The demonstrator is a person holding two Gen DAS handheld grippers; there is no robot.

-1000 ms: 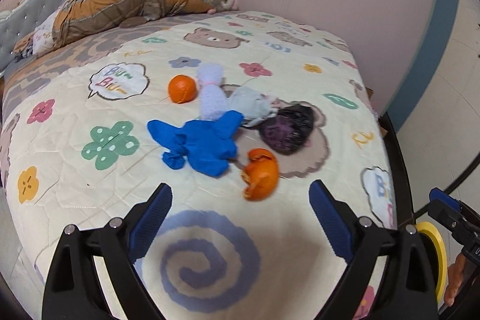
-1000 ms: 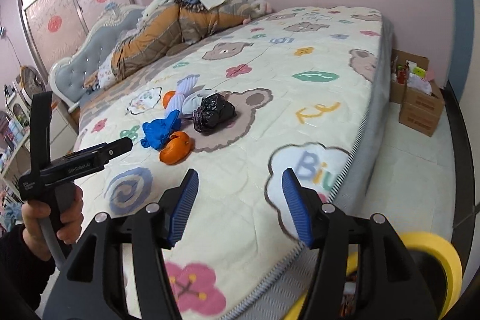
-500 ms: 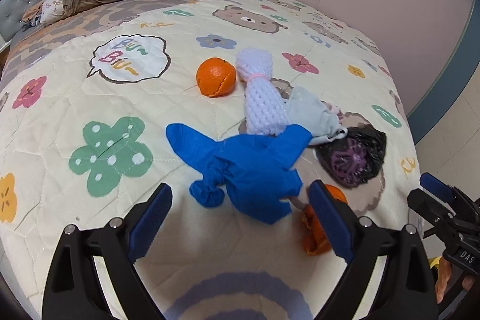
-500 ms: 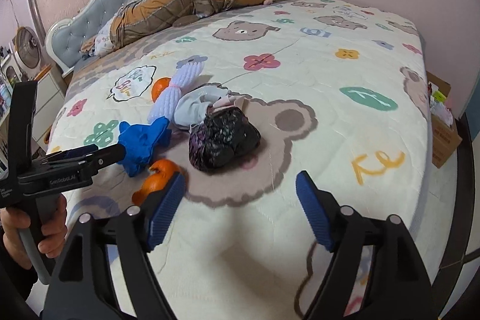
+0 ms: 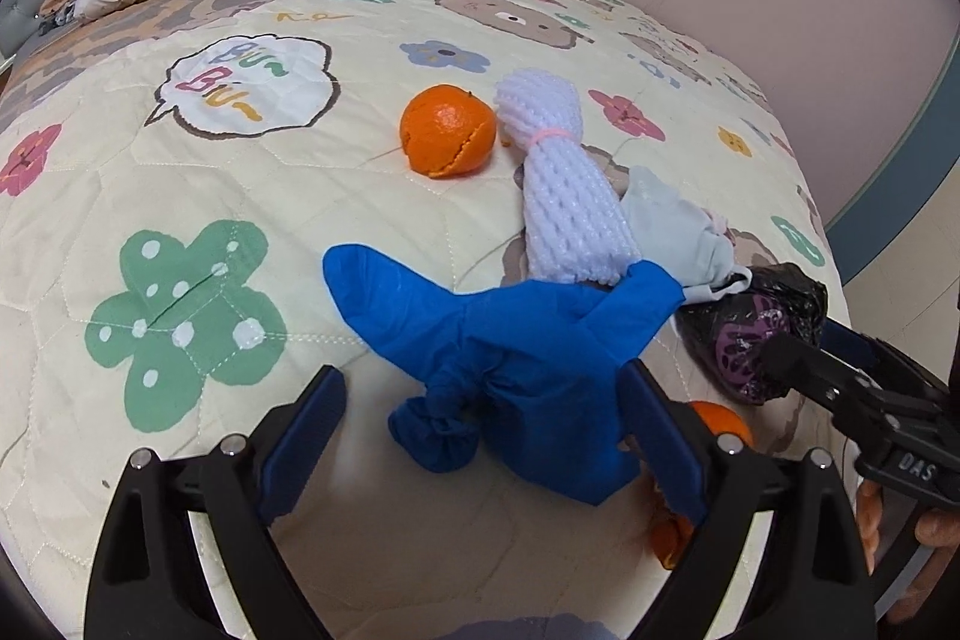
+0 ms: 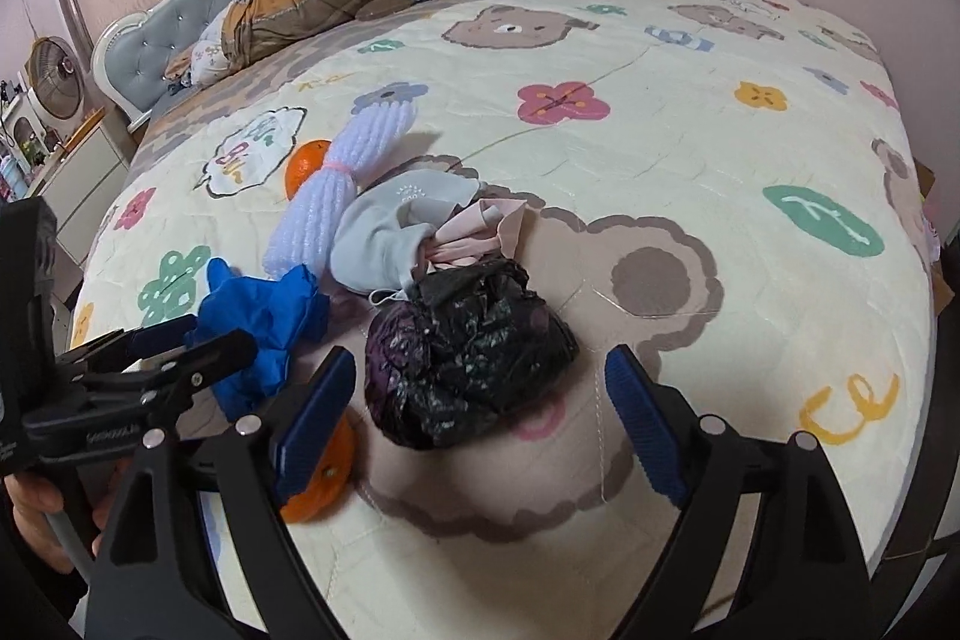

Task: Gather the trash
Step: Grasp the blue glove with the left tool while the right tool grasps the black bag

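The crumpled black plastic bag [image 6: 471, 361] lay just ahead of the right hand-held gripper [image 6: 474, 424], between its opening, unclenched jaws; the left hand-held gripper [image 5: 480, 436] gaped over the blue rubber glove [image 5: 510, 358].

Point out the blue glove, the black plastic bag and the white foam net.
blue glove [image 5: 516, 340], left wrist view, on its palm.
black plastic bag [image 6: 474, 346], right wrist view, middle of the crumpled bundle.
white foam net [image 5: 570, 214], left wrist view, below the pink band.

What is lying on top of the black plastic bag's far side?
A crumpled pale grey cloth and a pink cloth overlap the far edge of the black bag. A thin white strap trails beside it. The bag is bunched shut, so its contents are hidden.
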